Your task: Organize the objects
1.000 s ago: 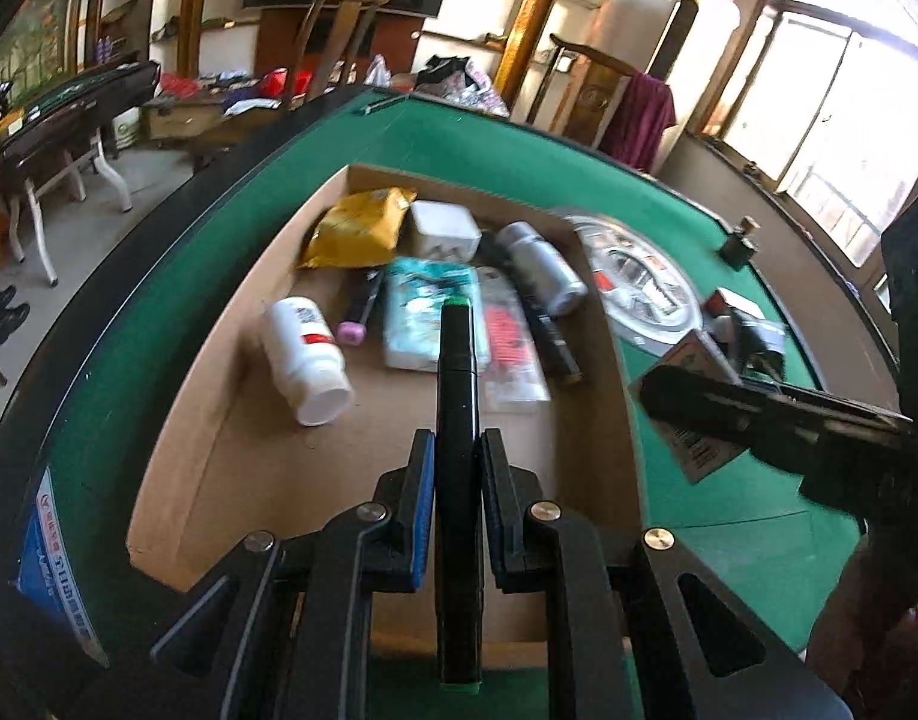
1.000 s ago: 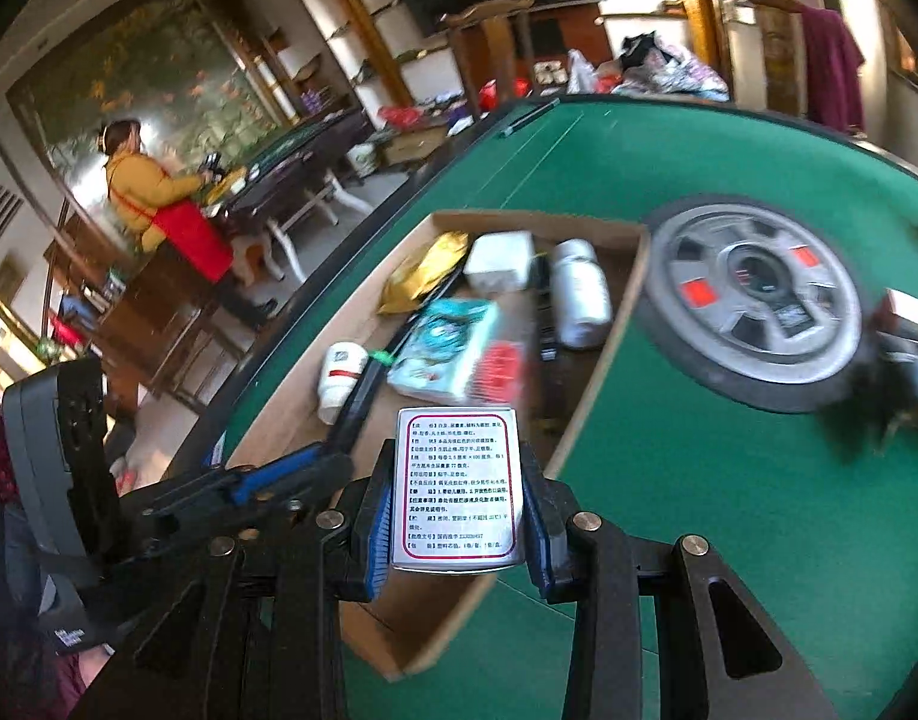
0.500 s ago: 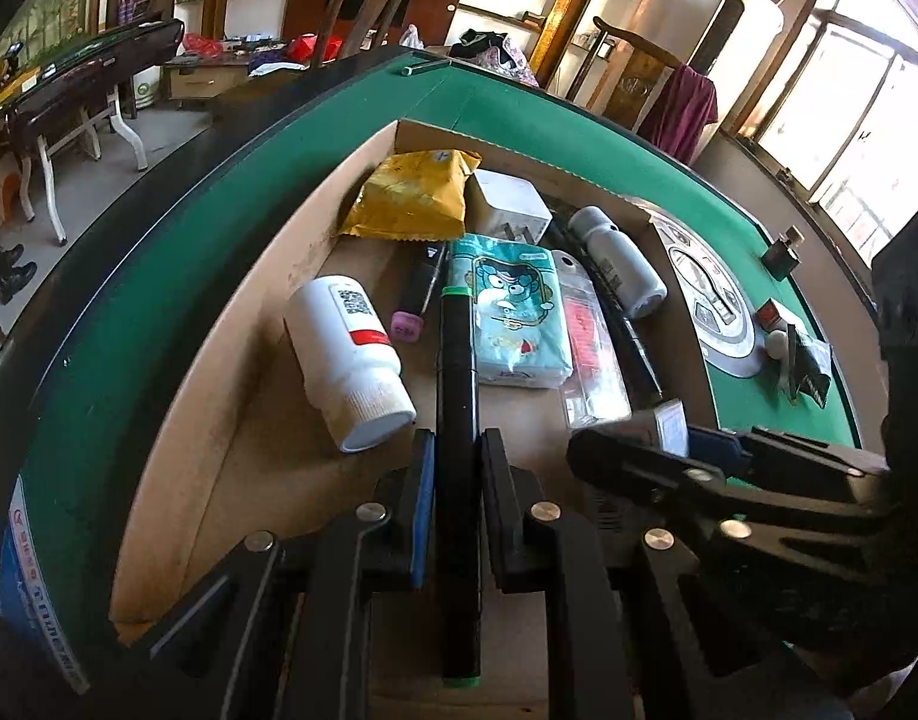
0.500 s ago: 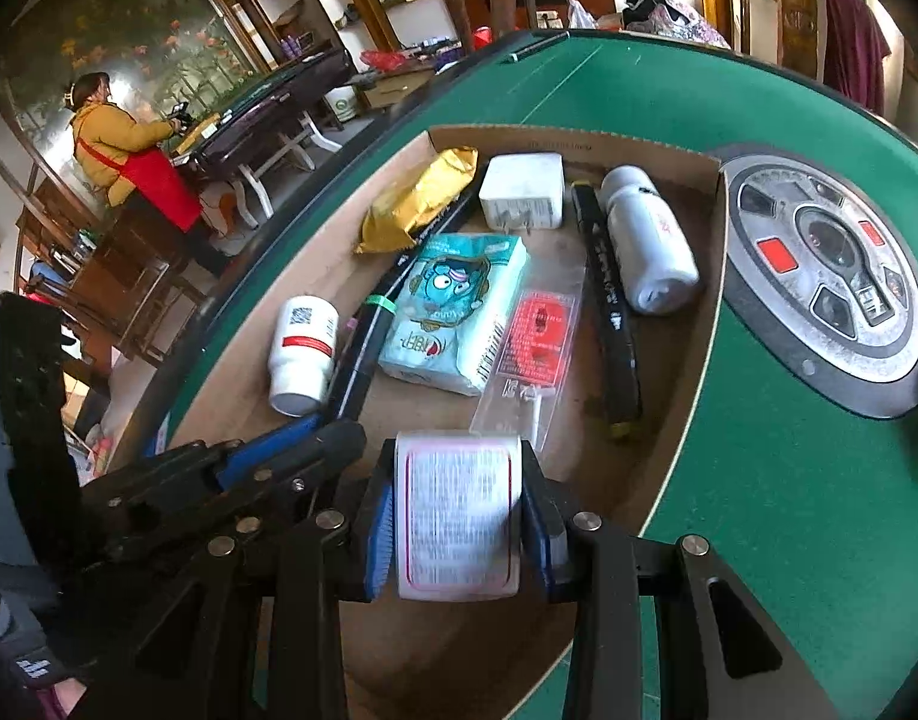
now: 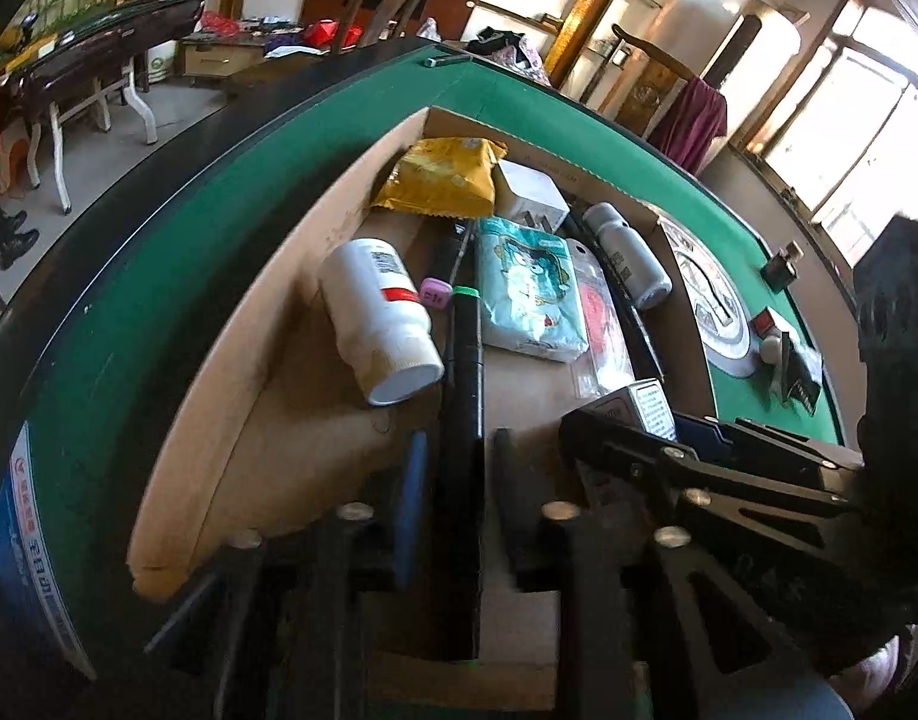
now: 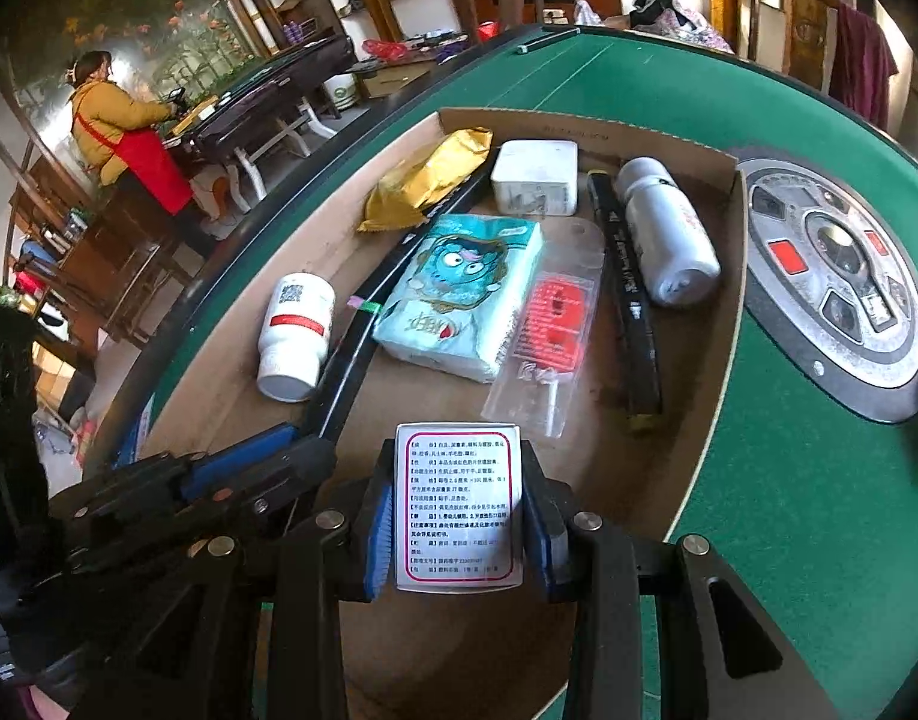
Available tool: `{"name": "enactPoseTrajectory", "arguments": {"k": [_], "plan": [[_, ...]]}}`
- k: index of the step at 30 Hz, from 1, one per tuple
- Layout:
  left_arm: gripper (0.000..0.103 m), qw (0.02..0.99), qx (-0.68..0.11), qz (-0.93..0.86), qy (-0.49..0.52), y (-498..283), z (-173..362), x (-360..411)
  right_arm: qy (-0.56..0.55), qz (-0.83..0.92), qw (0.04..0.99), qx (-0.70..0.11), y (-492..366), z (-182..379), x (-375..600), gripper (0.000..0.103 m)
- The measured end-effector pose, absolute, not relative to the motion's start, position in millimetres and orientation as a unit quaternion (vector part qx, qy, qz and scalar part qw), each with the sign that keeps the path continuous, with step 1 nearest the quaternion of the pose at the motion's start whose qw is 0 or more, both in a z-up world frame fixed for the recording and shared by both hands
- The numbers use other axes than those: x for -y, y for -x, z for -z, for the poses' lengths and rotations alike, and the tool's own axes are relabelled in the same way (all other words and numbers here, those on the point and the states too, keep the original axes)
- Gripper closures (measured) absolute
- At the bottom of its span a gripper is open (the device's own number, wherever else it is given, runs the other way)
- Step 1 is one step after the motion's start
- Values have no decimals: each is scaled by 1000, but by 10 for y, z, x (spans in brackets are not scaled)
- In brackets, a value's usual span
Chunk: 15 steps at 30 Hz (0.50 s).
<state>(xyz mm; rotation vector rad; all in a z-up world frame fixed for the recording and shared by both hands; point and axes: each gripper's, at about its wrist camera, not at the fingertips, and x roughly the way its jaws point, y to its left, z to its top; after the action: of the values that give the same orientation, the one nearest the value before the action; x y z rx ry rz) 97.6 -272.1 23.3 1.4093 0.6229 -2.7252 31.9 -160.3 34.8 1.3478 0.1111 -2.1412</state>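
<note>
I have my left gripper (image 5: 456,480) spread open around the black marker (image 5: 466,360), which lies in the cardboard tray (image 6: 687,144) beside the pill bottle (image 5: 381,318). My right gripper (image 6: 457,510) clamps the medicine box (image 6: 457,510) low over the tray's near end, probably to set it down.

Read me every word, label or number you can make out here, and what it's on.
Nothing can be quoted with confidence.
Small box: dense Chinese print in a red frame, too small.
White bottle: QR code and red band, no legible words.
Tissue pack: brand lettering, blurred.
Black marker: white lettering, blurred.
Spray can: red lettering, blurred.
Blue sticker on the table edge: Chinese characters, blurred.
</note>
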Motion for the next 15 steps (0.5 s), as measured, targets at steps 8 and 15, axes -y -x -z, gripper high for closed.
{"name": "enactPoseTrajectory", "arguments": {"k": [8, 15], "plan": [[23, 18, -215, 888, -407, -1146, -506, 2786, -495, 812, 309, 2, -236, -465, 1450, 43], [19, -1, -226, 895, -386, -1267, -818, 2665, -448, 834, 320, 37, -334, -807, 1116, 25]]}}
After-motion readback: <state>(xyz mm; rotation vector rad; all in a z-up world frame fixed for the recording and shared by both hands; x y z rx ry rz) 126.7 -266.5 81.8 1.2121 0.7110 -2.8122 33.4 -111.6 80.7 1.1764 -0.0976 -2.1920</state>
